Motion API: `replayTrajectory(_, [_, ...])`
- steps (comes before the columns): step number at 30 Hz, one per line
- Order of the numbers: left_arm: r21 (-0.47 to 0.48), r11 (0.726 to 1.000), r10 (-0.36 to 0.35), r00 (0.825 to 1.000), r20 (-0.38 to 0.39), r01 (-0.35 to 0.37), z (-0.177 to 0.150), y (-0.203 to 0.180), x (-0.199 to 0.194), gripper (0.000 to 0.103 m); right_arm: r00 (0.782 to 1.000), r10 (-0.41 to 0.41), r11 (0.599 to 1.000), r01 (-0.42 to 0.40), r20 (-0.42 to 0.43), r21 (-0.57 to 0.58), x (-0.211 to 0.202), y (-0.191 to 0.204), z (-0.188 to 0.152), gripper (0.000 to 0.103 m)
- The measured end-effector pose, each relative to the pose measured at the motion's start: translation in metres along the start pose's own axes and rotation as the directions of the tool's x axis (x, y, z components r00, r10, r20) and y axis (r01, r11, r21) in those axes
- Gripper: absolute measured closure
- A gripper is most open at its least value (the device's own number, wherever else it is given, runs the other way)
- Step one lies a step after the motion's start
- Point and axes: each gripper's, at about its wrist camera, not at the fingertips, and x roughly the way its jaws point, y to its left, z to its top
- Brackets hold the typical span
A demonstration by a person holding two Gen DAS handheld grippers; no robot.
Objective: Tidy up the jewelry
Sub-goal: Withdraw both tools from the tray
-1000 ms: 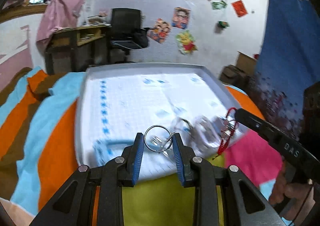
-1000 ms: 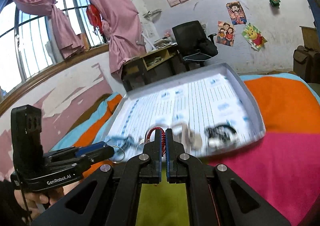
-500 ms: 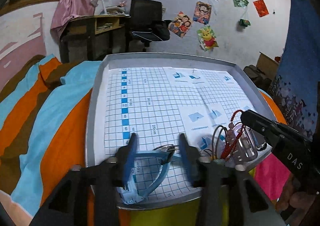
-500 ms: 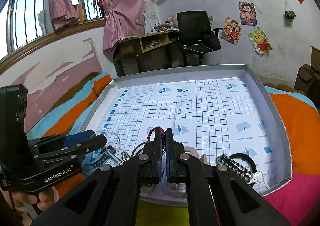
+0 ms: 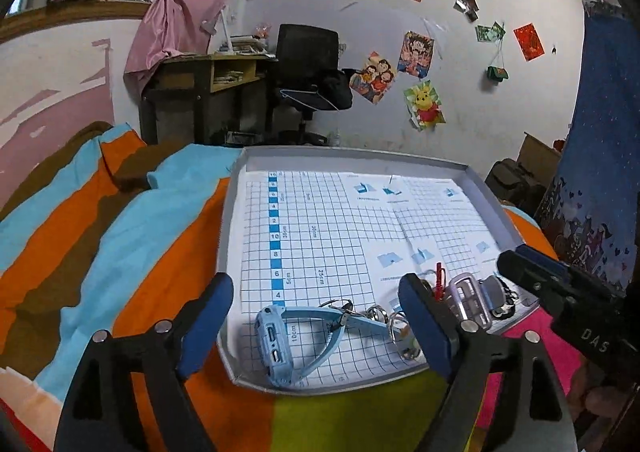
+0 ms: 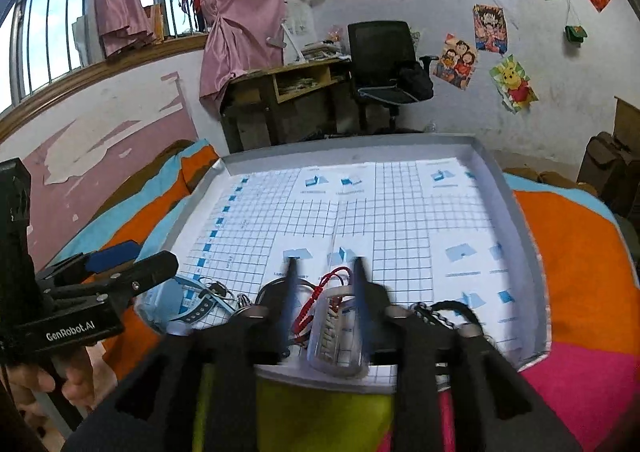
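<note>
Both grippers' jaws stand wide apart, empty: left gripper [image 5: 316, 322] straddles the pale blue watch [image 5: 280, 336] and rings [image 5: 396, 326]; right gripper [image 6: 324, 292] flanks a red cord bracelet [image 6: 320, 288], all along the tray [image 6: 516, 208] near edge.

Tray [image 5: 232, 188]: grey rim, lined with white paper [image 5: 340, 236] in a dark grid, one column of blue squares. Watch [image 5: 276, 340]: pale blue case and strap. Cord [image 6: 320, 288]: red. Braided band [image 6: 452, 308]: black. Bedcover [image 5: 120, 252]: orange, sky-blue and brown stripes, plus yellow-green and pink patches. Left gripper [image 5: 316, 328]: black, blue pads. Curtain [image 6: 236, 12]: pink.
</note>
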Motion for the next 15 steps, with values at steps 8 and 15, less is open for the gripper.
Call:
replayTrajectory(8, [-0.031, 1.000, 0.000, 0.994, 0.107, 0.004, -0.006, 0.009, -0.064, 0.003, 0.997, -0.053, 0.998, 0.055, 0.058, -0.026, -0.057, 0.010, 0.002, 0.044])
replayTrajectory(15, [-0.013, 1.000, -0.007, 0.979, 0.204, 0.009, -0.019, 0.008, -0.135, 0.000, 0.988, -0.076, 0.997, 0.079, 0.132, -0.017, -0.130, 0.026, -0.014, 0.010])
